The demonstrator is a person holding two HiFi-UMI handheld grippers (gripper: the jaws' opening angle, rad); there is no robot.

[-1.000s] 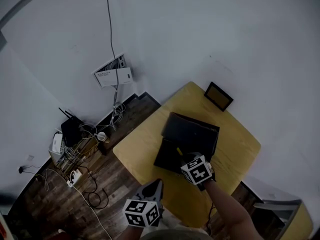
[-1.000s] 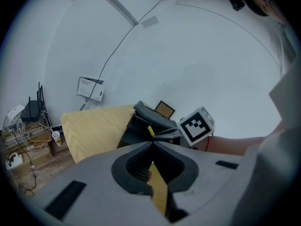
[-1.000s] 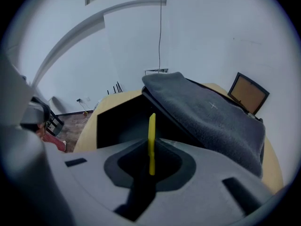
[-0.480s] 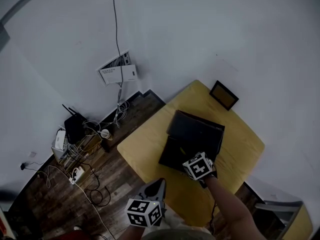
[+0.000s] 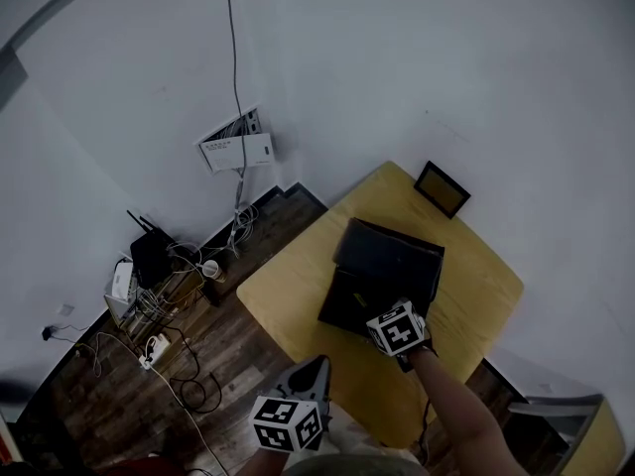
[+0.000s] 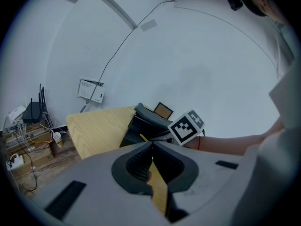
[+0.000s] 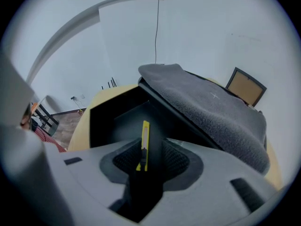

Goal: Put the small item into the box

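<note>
A black box (image 5: pixel 342 307) lies open on the yellow table (image 5: pixel 288 291), its grey felt lid (image 7: pixel 211 107) tilted back. My right gripper (image 7: pixel 146 158) hangs over the box's dark inside (image 7: pixel 117 121). A slim yellow utility knife (image 7: pixel 145 140) stands upright between its jaws. The jaws are opening and a gap shows beside the knife. In the head view the right gripper's marker cube (image 5: pixel 397 327) sits at the box's near edge. My left gripper (image 6: pixel 151 147) is shut and holds nothing, near the table's front edge (image 5: pixel 316 363).
A small framed picture (image 5: pixel 442 188) stands at the table's far corner. On the wooden floor to the left lie cables, a router (image 5: pixel 149 256) and a paper cup (image 5: pixel 210 268). A white wall runs behind the table.
The head view has shifted a little. The right gripper stays over the box's near edge, and the left gripper has barely moved.
</note>
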